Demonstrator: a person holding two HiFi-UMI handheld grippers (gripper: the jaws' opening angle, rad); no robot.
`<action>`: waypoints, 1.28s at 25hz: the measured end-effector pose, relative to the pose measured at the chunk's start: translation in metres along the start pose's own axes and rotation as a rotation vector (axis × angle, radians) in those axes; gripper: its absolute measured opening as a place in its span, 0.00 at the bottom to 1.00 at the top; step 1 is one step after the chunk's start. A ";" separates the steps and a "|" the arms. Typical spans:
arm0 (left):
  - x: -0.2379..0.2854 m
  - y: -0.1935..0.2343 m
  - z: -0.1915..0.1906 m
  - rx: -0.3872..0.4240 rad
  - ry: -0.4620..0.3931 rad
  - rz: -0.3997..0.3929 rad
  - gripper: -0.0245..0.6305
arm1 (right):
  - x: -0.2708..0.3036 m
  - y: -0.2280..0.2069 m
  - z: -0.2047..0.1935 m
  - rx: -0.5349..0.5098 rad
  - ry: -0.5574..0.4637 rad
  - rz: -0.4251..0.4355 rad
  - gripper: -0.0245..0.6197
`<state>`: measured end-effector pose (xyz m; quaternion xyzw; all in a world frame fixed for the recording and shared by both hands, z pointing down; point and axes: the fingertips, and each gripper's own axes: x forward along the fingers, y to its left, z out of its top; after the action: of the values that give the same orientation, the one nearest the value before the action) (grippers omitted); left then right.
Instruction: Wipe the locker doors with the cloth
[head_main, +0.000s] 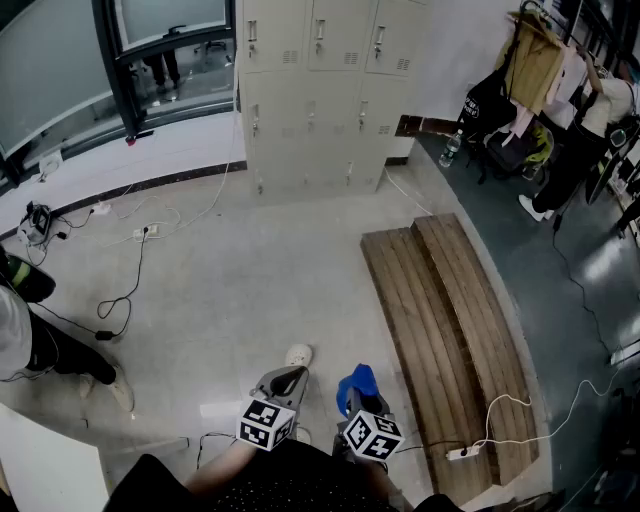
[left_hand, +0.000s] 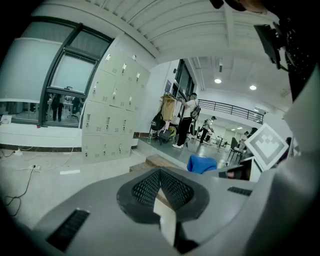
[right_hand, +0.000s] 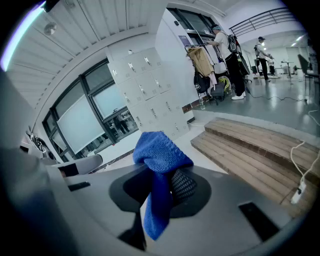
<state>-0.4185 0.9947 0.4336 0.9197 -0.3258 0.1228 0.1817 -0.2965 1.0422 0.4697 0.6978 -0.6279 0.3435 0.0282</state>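
A block of beige lockers (head_main: 318, 95) stands against the far wall, several steps from me; it also shows as the lockers (left_hand: 107, 115) and lockers (right_hand: 147, 95) in the gripper views. My right gripper (head_main: 358, 385) is shut on a blue cloth (right_hand: 159, 172), which bunches above the jaws and hangs down between them. The blue cloth (head_main: 360, 380) pokes out near my body at the bottom of the head view. Just to its left my left gripper (head_main: 287, 380) is shut with nothing in it, and its jaws meet in the left gripper view (left_hand: 161, 186).
Two long wooden benches (head_main: 450, 335) lie on the floor to my right, with a white power strip (head_main: 462, 452) and cable at their near end. Cables (head_main: 130, 260) trail over the floor at left. A person's leg (head_main: 70, 360) is at far left; people and a clothes rack (head_main: 545, 70) stand at far right.
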 end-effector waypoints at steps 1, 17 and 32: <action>0.011 0.006 0.005 0.001 0.005 -0.007 0.05 | 0.009 -0.003 0.007 0.005 0.004 -0.011 0.16; 0.223 0.158 0.178 0.019 -0.021 -0.101 0.05 | 0.223 0.005 0.193 0.028 -0.035 -0.092 0.16; 0.326 0.225 0.247 0.044 -0.054 -0.084 0.05 | 0.329 0.002 0.294 -0.033 -0.099 -0.047 0.16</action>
<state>-0.2902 0.5494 0.3794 0.9393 -0.2888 0.0971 0.1576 -0.1763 0.6213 0.4144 0.7281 -0.6174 0.2974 0.0165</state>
